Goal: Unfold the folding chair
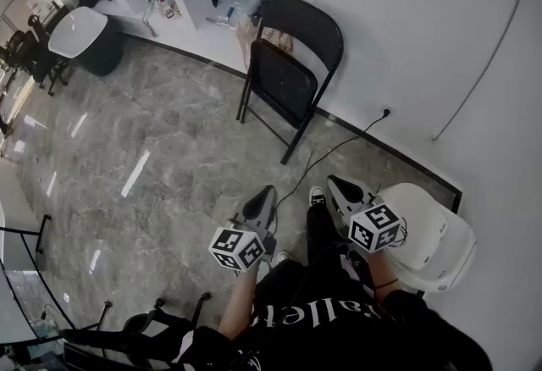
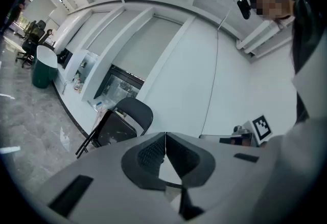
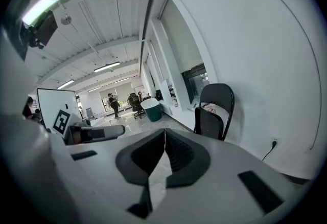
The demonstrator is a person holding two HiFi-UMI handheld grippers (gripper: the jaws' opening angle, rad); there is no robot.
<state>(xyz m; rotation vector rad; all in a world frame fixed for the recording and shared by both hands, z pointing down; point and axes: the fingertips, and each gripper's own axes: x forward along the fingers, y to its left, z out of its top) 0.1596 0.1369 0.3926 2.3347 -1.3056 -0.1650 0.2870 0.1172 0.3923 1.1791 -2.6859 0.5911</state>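
The black folding chair [image 1: 292,64] leans folded against the white wall [image 1: 415,30] at upper centre, well apart from both claws. The left claw [image 1: 260,204] and right claw [image 1: 347,191], at lower centre, are pinched together and empty. The step in hand looks like the approach. Next they need to close in and spread the jaws for the seat.

Floor [image 1: 152,149]: grey marbled tile, glossy, with pale light streaks.

- 12–1 o'clock: black folding chair [image 1: 288,73], feet on the tile, seat panel upright, back close to the white wall [image 1: 406,30].
- 10 o'clock: dark round tub [image 1: 100,56] with a white top.
- 3 to 5 o'clock: black cable [image 1: 339,146] trailing over the tile.
- 5 o'clock: person's shoe [image 1: 318,194].
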